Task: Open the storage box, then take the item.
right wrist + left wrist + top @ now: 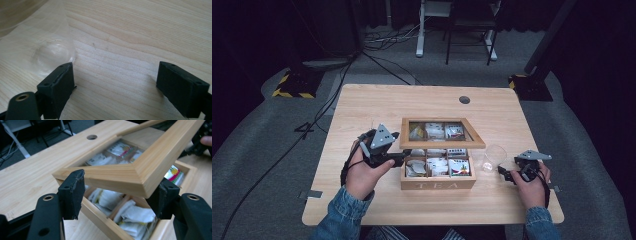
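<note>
A light wooden table [362, 110] carries a rectangular wooden tea box [438, 181] marked "TEA" at its centre, near the person's edge. The box's glass-paned wooden lid [140, 167] stands partly raised, tilted above compartments of white and printed paper tea sachets [136, 214]. The left gripper [117, 192] has its jaws spread wide on either side of the lid's front corner; actual contact cannot be confirmed. A clear plastic cup [47, 53] lies just right of the box. The right gripper [115, 85] rests low over bare table beside the cup, jaws wide apart, holding nothing.
</note>
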### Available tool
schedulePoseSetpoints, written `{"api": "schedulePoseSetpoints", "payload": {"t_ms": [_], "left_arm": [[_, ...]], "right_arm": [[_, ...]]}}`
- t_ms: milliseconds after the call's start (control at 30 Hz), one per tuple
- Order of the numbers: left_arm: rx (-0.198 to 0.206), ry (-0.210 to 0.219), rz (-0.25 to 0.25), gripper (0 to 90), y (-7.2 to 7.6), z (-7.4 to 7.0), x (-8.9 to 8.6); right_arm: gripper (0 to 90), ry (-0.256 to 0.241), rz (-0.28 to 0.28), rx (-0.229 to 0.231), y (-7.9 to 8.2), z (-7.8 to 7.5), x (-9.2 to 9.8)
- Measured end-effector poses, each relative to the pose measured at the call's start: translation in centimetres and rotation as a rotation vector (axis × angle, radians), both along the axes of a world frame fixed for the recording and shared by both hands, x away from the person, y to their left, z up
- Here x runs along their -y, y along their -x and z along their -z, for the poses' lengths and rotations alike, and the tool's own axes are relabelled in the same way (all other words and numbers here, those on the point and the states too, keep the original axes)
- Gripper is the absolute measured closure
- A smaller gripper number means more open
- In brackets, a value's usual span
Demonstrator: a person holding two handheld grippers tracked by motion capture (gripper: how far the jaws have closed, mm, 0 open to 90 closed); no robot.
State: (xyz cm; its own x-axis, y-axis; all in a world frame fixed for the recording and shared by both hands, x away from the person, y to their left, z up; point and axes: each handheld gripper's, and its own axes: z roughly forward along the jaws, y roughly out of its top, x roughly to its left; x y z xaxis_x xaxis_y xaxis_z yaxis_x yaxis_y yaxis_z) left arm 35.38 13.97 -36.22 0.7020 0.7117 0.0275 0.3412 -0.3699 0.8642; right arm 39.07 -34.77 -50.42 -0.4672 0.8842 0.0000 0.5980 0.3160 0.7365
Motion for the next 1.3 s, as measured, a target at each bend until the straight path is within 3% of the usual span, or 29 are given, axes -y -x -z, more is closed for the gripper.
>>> {"api": "schedulePoseSetpoints", "payload": {"t_ms": [167, 833, 967, 1000, 1100, 1200, 1300], "left_arm": [[-0.003, 0.019, -0.004, 36.1, -0.5, -0.2, -0.4], [0.026, 0.004, 0.010, 36.3, -1.3, -0.5, 0.2], [0.031, 0.009, 0.011, 36.4, -1.4, -0.7, 0.3], [0.033, 0.010, 0.013, 36.4, -1.4, -0.7, 0.2], [0.028, 0.016, 0.017, 36.3, -1.5, -0.7, 0.2], [0.031, 0.012, 0.016, 36.4, -1.5, -0.8, 0.2], [0.032, 0.015, 0.018, 36.4, -1.7, -0.9, 0.2]], "right_arm": [[14.7, 0.000, -0.001, -0.001, -0.1, 0.0, 0.0], [14.9, 0.005, 0.026, 0.001, 0.0, 0.0, -0.1], [20.0, 0.006, 0.041, 0.008, 0.1, 0.0, -0.2], [27.6, 0.004, 0.044, 0.008, 0.4, -0.2, -0.2], [38.5, 0.020, 0.053, -0.029, 0.8, -0.8, -0.4], [40.4, 0.034, 0.056, -0.041, 1.2, -1.2, -0.5], [40.9, -0.008, 0.077, -0.055, 1.6, -1.6, -0.5]]}}
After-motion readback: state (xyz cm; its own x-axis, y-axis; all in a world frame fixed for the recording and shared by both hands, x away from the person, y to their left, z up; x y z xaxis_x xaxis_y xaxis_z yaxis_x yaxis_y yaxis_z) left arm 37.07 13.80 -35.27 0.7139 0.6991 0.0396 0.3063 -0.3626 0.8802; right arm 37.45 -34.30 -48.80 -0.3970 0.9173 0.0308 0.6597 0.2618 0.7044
